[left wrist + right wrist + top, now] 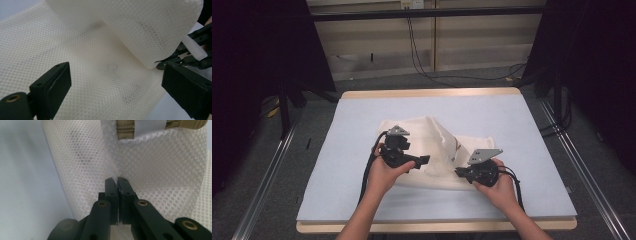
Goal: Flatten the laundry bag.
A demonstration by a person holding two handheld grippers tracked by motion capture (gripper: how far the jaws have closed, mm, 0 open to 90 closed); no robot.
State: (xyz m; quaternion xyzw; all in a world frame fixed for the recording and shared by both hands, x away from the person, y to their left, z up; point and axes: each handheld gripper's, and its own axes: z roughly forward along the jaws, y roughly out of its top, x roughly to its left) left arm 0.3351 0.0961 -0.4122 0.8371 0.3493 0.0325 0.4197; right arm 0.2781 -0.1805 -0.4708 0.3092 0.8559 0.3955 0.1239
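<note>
pale blue table top, black cables on grey floor behind

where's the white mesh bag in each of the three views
High view: mesh bag lies mid-table, between the left gripper and right gripper.
Left gripper view: it spreads behind the open jaws.
Right gripper view: it's pinched in the shut jaws.
Shared landmark: light blue table cover.
</note>
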